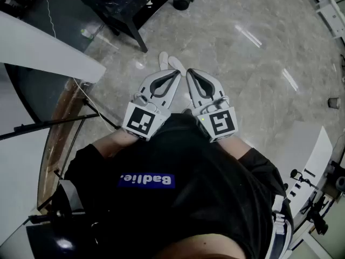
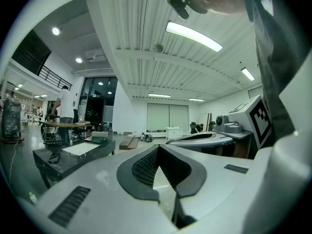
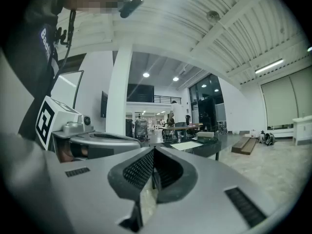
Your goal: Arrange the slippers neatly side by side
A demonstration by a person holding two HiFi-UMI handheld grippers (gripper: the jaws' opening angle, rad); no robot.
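No slipper shows for certain in any view. Two white shoe tips (image 1: 171, 62) lie on the grey floor just beyond the grippers; I cannot tell whether they are slippers or the person's feet. My left gripper (image 1: 176, 73) and right gripper (image 1: 189, 73) are held level and close together in front of the person's dark shirt. Both are shut with nothing between the jaws. In the left gripper view the left gripper (image 2: 158, 148) has its tips meeting, with the right gripper's body (image 2: 204, 136) beside it. In the right gripper view the right gripper (image 3: 154, 151) is closed too.
A black table (image 1: 135, 4) stands on the polished floor ahead, seen also as a dark table (image 2: 73, 152) with papers on it. A low wooden bench (image 2: 128, 143) lies further off. A white pillar (image 3: 117, 91) rises at the left. White panels (image 1: 48, 50) and stands crowd the person's left.
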